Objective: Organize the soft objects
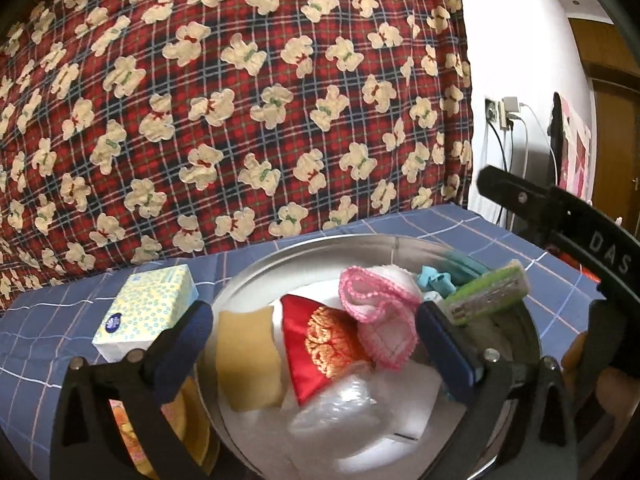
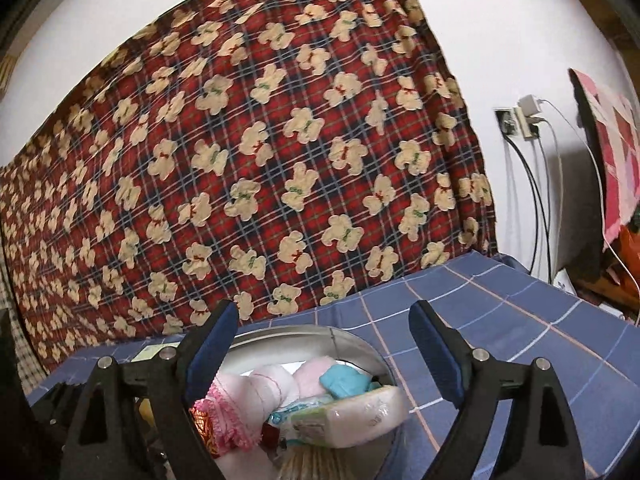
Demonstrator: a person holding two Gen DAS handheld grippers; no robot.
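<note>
Steel, round and shallow, the basin (image 1: 304,246) sat on the blue checked cloth (image 1: 60,320) and already held most of the soft things: a yellow sponge (image 1: 248,356), a red embroidered pouch (image 1: 320,352), a pink-edged cloth (image 1: 380,320) and a wrapped green-and-white pack (image 1: 486,294). Judging by the task, the tissue pack (image 1: 146,308), lying just beside the basin's left rim, looked the likeliest next pick; a good grasp would close on its 2 long sides and lift it straight before swinging over the rim. Both tongs hovered over the basin. The left gripper (image 1: 314,334) stood wide apart, holding nothing. The right gripper (image 2: 324,338) was equally spread and empty.
</note>
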